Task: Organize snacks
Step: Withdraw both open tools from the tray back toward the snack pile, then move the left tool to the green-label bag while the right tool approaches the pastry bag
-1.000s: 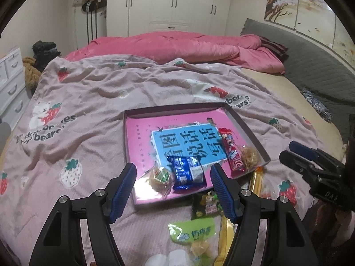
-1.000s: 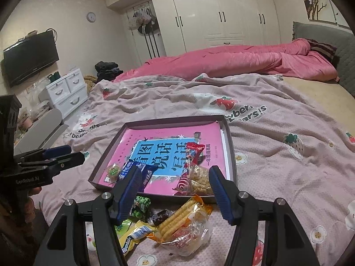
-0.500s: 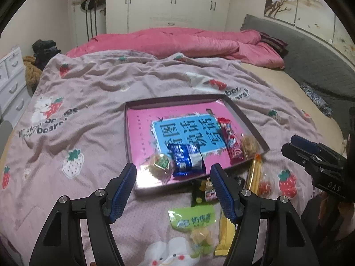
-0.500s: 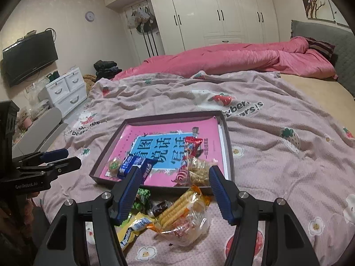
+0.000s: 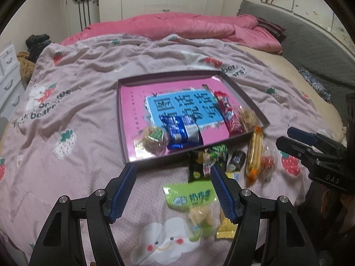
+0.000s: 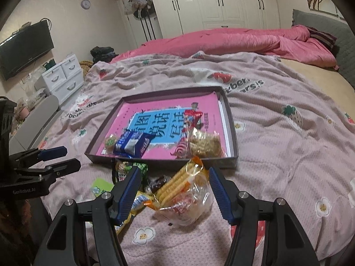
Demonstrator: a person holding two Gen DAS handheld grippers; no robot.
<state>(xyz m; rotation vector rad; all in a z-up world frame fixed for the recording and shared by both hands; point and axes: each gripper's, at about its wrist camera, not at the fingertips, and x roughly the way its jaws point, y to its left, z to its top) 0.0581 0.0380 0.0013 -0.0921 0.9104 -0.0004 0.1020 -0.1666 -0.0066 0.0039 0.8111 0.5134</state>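
Both claws — left gripper (image 5: 173,190) and right gripper (image 6: 174,191) — are spread wide, holding nothing. Four snacks sit in the box (image 6: 230,119); the snack pile (image 6: 177,188) on the blanket (image 6: 277,146) waits — maybe half done.

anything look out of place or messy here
Yes: several snacks, including a green packet and a biscuit pack, lie loose on the blanket beside the box lid, which holds only four.
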